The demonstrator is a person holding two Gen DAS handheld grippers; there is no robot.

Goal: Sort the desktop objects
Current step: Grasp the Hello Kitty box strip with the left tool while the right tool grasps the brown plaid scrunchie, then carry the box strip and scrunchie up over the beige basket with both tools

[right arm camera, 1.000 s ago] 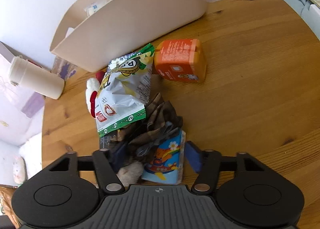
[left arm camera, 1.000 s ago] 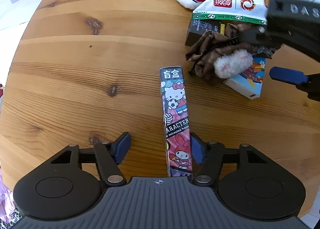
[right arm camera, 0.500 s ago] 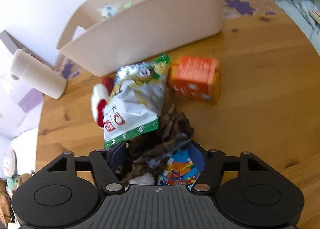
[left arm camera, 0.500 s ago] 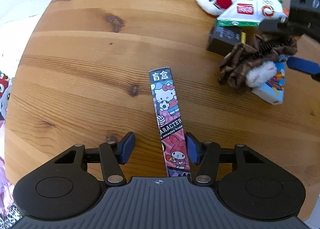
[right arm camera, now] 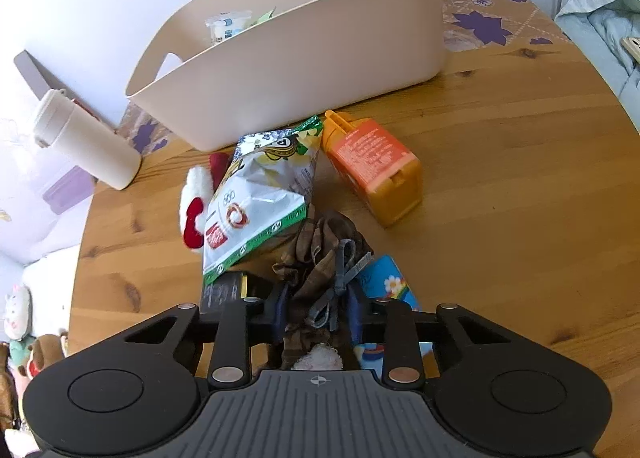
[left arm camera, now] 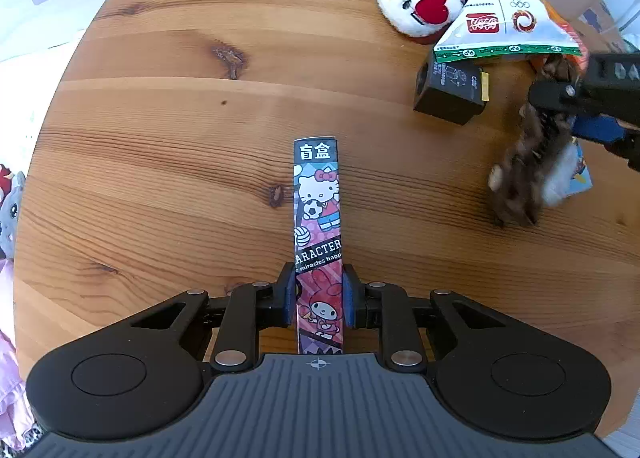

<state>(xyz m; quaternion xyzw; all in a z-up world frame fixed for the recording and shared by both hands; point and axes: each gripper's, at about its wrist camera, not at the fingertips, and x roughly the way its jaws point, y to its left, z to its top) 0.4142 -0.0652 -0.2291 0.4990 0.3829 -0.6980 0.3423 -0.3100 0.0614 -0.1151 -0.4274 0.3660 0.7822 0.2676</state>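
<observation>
Desktop clutter goes into the cream plastic tub (right arm camera: 320, 69). Left gripper (left arm camera: 318, 290) pinches the long cartoon-printed blind box (left arm camera: 318, 225); right gripper (right arm camera: 318, 314) clamps the brown fabric bundle (right arm camera: 324, 258). Lift both clear of the wooden table (left arm camera: 160, 137) before carrying them over the rim.

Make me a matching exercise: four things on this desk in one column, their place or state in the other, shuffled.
1. blind box
2. brown cloth
3. orange case
4. thermos

a. lying on the wood beside the snack bag
b. clamped in the right claw
c. standing left of the beige bin
d. clamped in the left claw

Pairs: 1-d, 2-b, 3-a, 4-c
</observation>
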